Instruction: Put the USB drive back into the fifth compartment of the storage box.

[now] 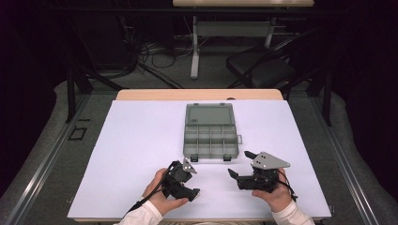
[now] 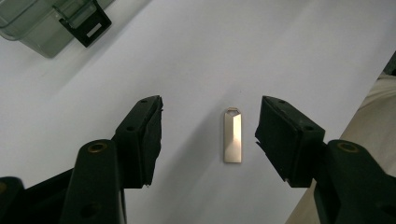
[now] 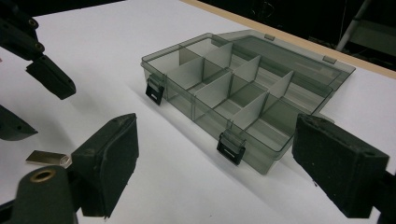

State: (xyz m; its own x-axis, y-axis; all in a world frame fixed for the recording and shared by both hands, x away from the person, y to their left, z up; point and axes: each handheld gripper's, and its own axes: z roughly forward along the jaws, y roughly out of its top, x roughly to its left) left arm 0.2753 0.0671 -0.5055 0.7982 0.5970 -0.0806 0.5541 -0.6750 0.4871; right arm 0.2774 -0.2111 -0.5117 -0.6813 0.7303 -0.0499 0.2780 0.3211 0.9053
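My left gripper straddles the metal tag, jaws wide and empty, positioned for pickup. My right gripper waits wide, empty, facing the open box at 12 o'clock.

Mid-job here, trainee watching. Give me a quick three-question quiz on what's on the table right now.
1. True or false: the organizer box has its lid shut.
2. What lies between the jaws of the left gripper? A) a coin B) a metal USB stick C) a screw
3. Fill in: both latches sit on the box's ____ wall, facing the person.

Key: 1 false, the lid lies open. 2 B, flat on the white sheet, untouched. 3 front.
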